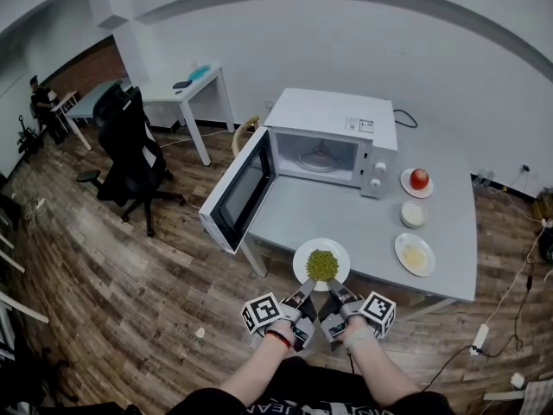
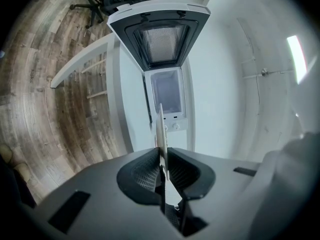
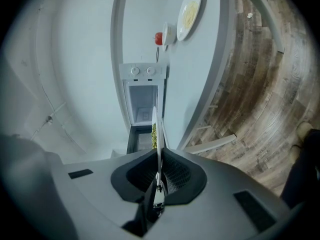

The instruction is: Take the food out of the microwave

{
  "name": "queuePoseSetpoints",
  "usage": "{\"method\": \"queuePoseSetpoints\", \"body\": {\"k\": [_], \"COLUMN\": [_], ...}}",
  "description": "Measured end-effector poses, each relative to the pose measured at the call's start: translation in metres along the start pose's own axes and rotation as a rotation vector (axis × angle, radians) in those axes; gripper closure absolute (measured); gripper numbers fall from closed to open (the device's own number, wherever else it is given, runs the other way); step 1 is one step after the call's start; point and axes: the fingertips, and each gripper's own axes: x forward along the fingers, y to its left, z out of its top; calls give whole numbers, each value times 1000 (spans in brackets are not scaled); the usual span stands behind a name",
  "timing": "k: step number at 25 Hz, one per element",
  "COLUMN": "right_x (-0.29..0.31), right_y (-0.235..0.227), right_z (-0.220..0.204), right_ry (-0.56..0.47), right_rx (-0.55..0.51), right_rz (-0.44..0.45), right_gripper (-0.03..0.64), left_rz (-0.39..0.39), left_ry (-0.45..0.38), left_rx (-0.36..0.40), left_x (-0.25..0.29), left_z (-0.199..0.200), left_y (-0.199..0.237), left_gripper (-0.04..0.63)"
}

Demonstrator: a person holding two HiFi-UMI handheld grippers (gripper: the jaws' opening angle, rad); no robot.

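Note:
A white plate (image 1: 337, 253) heaped with green food (image 1: 321, 264) sits at the near edge of the grey table (image 1: 449, 232), in front of the microwave (image 1: 333, 115). The microwave door (image 1: 238, 188) hangs wide open to the left. Its glass turntable (image 1: 318, 158) is bare. My left gripper (image 1: 304, 295) is shut on the plate's near rim, and my right gripper (image 1: 333, 291) is shut on the rim beside it. In the left gripper view the plate rim (image 2: 161, 129) stands edge-on between the pads of the left gripper (image 2: 161, 156). The right gripper (image 3: 158, 159) pinches the rim (image 3: 156, 121) likewise, green food (image 3: 154, 135) showing beside it.
To the right of the microwave lie a small plate with a red fruit (image 1: 418, 180), a white bowl (image 1: 414, 213) and a plate of pale food (image 1: 415, 253). A black office chair (image 1: 130, 154) and a white desk (image 1: 186, 89) stand at the left. Cables run over the wooden floor (image 1: 497, 318).

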Motion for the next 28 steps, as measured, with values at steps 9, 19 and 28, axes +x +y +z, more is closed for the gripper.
{"method": "queuePoseSetpoints", "body": {"k": [9,19,28], "right_x": [-7,-18,-27], "right_y": [-3,0,-7], "right_z": [-15,-39,-59], "right_ry": [-46,-77,-89], "right_rx": [9,22,12], "right_rz": [-17,-26,-28], "right_gripper": [572,572,572], "left_rz": [1,3,-3], "left_ry": [43,83,94], "left_rx": [-10,-18,-28], "left_x": [-15,-39,-61], "left_z": [0,-3,-6], "left_y": [1,-3,2], "left_gripper": [546,546,546]}}
